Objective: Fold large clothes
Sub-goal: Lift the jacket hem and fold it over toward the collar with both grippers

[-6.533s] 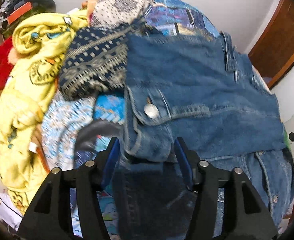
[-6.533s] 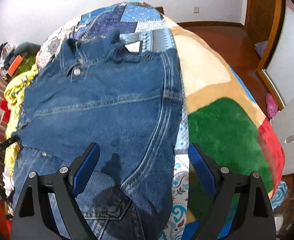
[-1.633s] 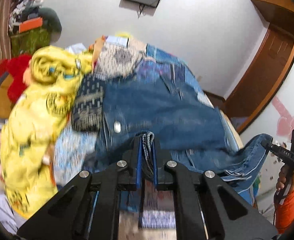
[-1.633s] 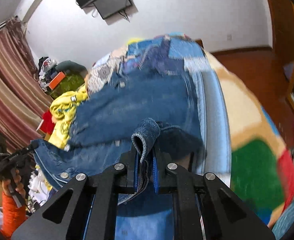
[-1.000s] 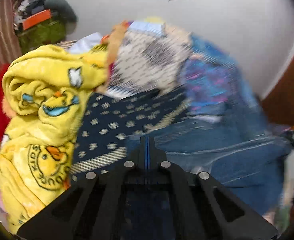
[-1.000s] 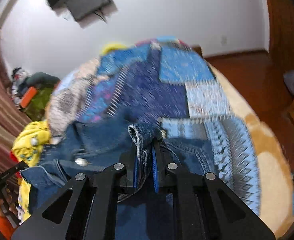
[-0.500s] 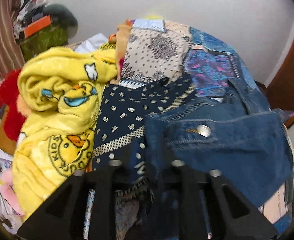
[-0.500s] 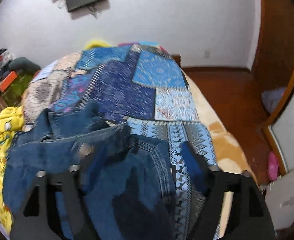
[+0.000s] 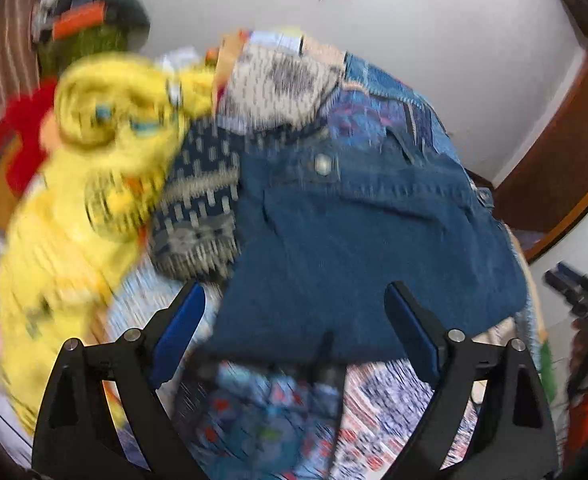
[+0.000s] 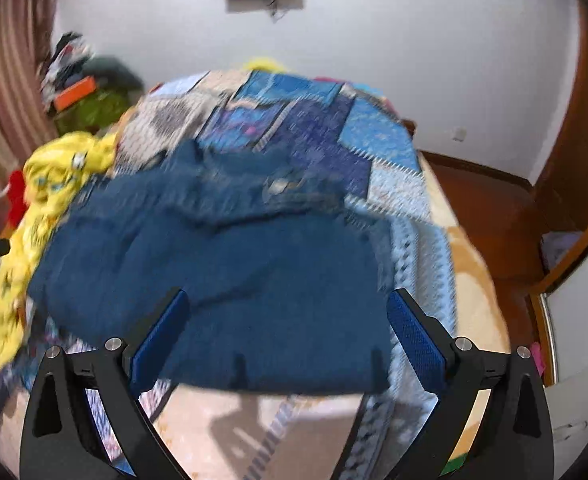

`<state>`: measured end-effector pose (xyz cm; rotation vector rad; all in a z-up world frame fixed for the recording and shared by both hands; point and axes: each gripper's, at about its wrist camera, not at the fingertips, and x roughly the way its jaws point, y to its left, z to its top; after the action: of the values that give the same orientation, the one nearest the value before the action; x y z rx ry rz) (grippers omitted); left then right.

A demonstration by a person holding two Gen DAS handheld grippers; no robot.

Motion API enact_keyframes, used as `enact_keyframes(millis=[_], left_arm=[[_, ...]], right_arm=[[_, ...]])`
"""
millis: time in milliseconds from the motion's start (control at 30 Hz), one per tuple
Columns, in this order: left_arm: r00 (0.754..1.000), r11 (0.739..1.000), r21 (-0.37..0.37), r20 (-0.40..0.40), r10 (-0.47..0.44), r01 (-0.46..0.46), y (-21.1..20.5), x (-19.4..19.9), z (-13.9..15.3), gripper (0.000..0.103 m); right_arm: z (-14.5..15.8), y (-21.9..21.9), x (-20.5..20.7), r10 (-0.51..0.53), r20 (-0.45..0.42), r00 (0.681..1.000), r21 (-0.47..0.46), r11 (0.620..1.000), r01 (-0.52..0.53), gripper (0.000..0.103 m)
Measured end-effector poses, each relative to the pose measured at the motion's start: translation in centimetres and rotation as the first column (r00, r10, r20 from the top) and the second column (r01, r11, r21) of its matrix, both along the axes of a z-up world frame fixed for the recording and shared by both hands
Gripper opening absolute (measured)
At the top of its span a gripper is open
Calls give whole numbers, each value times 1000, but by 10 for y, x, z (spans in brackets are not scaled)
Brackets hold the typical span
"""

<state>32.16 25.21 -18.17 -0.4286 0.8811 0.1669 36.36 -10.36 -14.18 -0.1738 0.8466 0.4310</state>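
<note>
White-walled bedroom, bed [image 10: 469, 264] under a patchwork quilt [image 10: 333, 140], yellow blanket [image 9: 94, 168] heaped along one side. Left gripper [image 9: 294, 320] and right gripper [image 10: 286, 328] both spread wide, jaws just opened, nothing clamped between the blue pads. Denim jacket [image 9: 365, 240] lying folded on the quilt, button uppermost, blurred. Both grippers angled down over its near edge.

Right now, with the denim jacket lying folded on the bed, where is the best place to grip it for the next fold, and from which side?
Probably at the two near corners of the denim jacket, along its straight folded edge. That edge faces both open tools, left tool and right tool, and lies flat on the bed cover, so coming from the near side and slightly above suits it.
</note>
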Motion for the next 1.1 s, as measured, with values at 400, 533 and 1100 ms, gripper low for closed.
enact_keyframes(millis=[400, 533, 1100], left_arm=[[1000, 868, -496, -14, 24, -28, 3, -1, -93, 91], [999, 877, -477, -17, 50, -52, 5, 22, -103, 91], [970, 887, -442, 122, 211, -138, -9, 42, -88, 41]], right_arm=[[-52, 18, 15, 19, -93, 995, -53, 998, -24, 98], [-60, 18, 22, 7, -115, 993, -37, 999, -11, 98], [-65, 24, 19, -22, -163, 986, -47, 999, 14, 103]])
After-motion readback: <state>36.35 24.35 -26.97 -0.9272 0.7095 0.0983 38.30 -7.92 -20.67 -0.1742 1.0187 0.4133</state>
